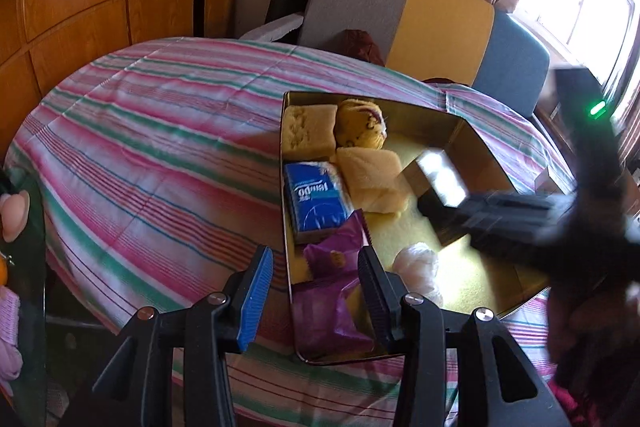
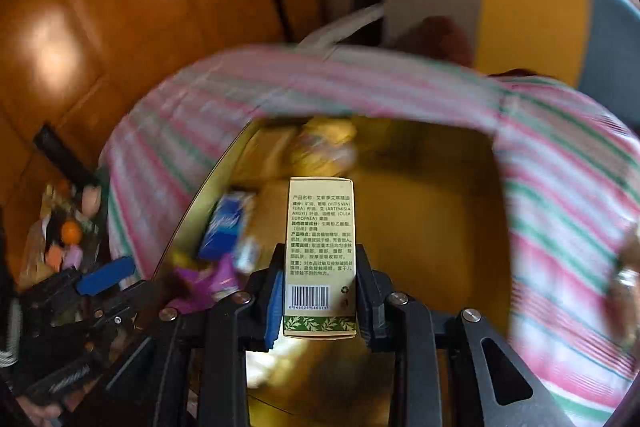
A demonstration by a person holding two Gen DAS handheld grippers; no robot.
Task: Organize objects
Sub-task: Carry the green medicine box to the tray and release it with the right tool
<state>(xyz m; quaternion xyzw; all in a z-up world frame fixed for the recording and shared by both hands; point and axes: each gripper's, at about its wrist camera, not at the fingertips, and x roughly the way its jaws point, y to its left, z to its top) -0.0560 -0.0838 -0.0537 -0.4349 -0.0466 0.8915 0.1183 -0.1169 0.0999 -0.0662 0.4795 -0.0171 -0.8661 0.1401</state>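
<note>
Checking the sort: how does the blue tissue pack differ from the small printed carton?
The blue tissue pack lies flat in the gold metal tin; the pale printed carton is gripped in the right claw above it. The pack is soft and blue, the carton stiff and cream. Both are rectangular.

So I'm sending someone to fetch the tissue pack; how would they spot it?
On the striped cloth sits a gold tin. Along its left wall, between a pale cake square and a purple wrapper, lies the tissue pack, the only blue item inside.

Black left gripper (image 1: 316,291) w/ one blue pad, silver screws (right gripper (image 2: 316,291) alike).
</note>
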